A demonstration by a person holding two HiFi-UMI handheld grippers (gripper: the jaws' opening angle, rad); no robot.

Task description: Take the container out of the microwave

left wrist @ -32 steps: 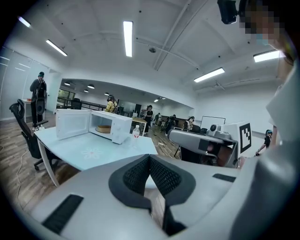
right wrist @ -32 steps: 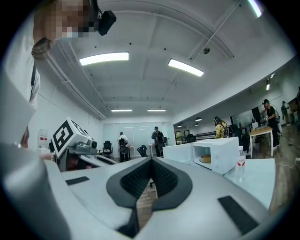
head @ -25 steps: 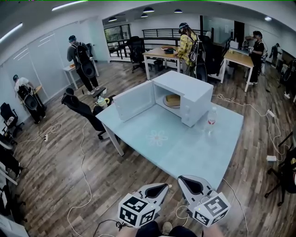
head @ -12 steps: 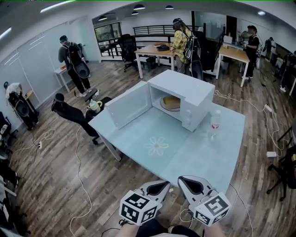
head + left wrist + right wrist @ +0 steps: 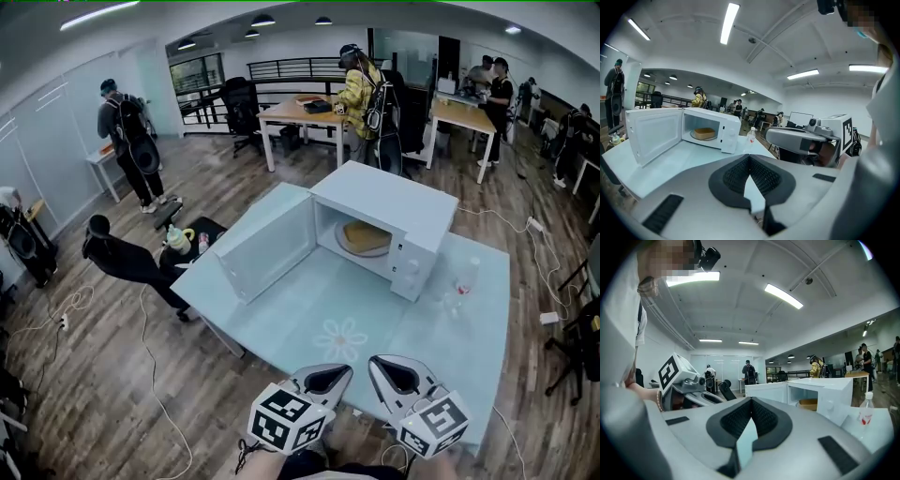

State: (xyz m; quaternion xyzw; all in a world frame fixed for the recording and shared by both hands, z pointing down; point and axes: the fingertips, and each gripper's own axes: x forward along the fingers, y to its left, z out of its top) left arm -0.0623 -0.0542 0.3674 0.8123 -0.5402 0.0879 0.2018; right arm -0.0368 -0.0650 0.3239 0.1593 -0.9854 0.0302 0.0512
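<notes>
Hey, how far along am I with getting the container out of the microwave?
Done: the microwave door stands open. In hand: nothing; the left gripper and right gripper are both shut and empty, above the table's near edge, well short of the microwave. Left: reach in, grip the container inside, and bring it out.

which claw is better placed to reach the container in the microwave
Right, narrowly: the right claw sits nearer the container, while the open door stands on the left claw's side. Both are shut.
</notes>
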